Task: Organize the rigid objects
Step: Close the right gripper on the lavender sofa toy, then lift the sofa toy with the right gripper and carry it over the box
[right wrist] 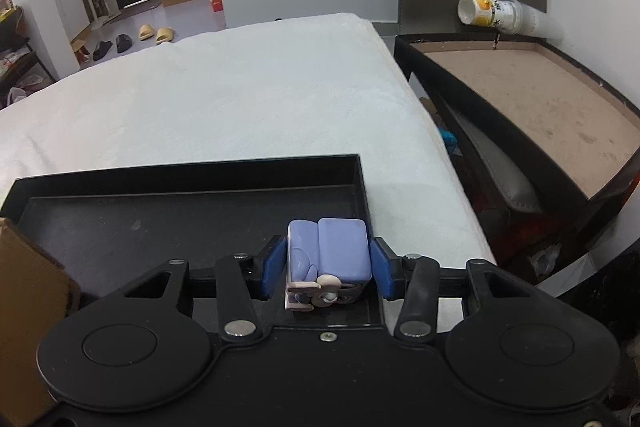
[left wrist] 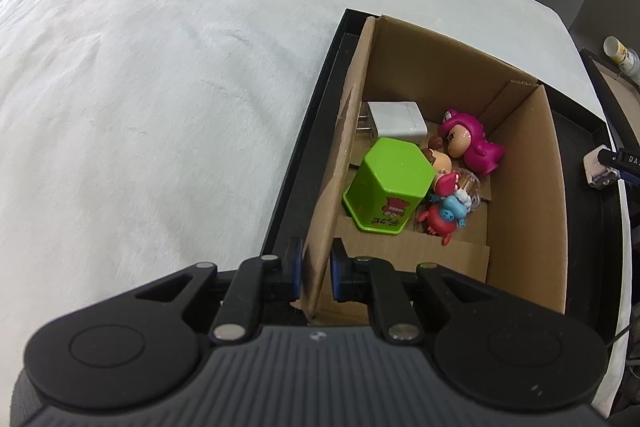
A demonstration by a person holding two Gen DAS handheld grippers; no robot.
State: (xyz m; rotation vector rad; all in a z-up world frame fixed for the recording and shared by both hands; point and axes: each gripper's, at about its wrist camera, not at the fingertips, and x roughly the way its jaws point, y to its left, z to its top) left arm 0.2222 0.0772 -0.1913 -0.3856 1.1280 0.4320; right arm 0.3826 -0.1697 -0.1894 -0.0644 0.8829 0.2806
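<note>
Gripping: left tool (left wrist: 316, 269) closed tight on the near wall of the cardboard box (left wrist: 524, 195).
Box: sits in a black tray (left wrist: 320, 99) on the white bed (left wrist: 160, 87).
Contents: green cup (left wrist: 386, 183), white charger (left wrist: 396, 119), pink figure (left wrist: 474, 143), smaller toys — all jumbled together.
Right tool (right wrist: 327, 267): narrow — blue pads (right wrist: 273, 261) flanking a lavender block toy (right wrist: 328, 259) in the tray's corner; contact unclear.

Corrugated cardboard box (left wrist: 528, 195), matt brown. Glossy plastic figurines: pink one (left wrist: 472, 143), green container (left wrist: 386, 183). White cover (left wrist: 140, 99), fuzzy cloth. Black tray (right wrist: 160, 211), smooth, matt. Lavender toy (right wrist: 328, 255), satin plastic.
</note>
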